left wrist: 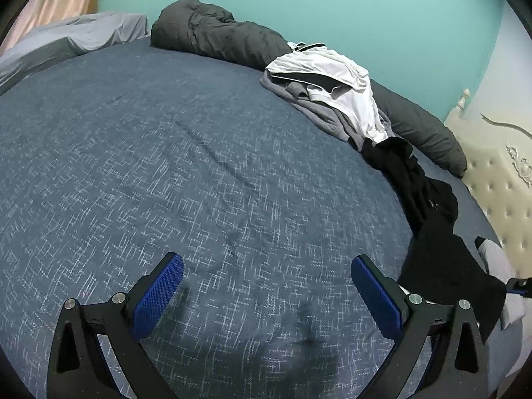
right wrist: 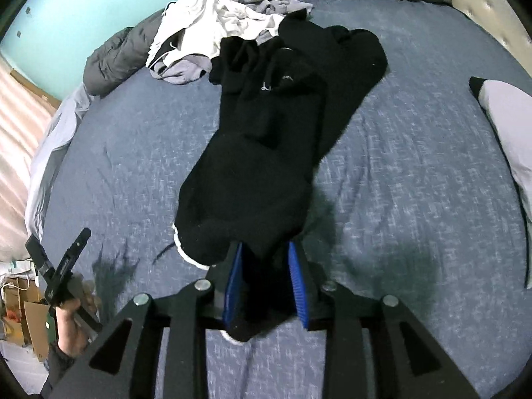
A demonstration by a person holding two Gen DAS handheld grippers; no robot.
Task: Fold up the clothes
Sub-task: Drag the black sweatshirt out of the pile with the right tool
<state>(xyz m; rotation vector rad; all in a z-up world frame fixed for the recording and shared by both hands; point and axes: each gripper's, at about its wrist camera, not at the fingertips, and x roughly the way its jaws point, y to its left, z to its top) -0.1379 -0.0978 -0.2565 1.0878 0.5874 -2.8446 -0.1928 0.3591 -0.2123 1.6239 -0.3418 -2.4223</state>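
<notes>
Right gripper (right wrist: 266,259) pinches the black garment (right wrist: 266,139) beside the clothes pile (right wrist: 212,23) — left gripper (left wrist: 267,274) spread (nothing between) over the bedsheet (left wrist: 166,149).

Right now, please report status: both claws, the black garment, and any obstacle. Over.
Left claw open, empty, over bare bed sheet. Right claw around black garment end, grip unclear. Unfolded clothes pile behind it.

The black garment (right wrist: 266,153) hides whether the right tongs (right wrist: 266,249) pinch it.
</notes>
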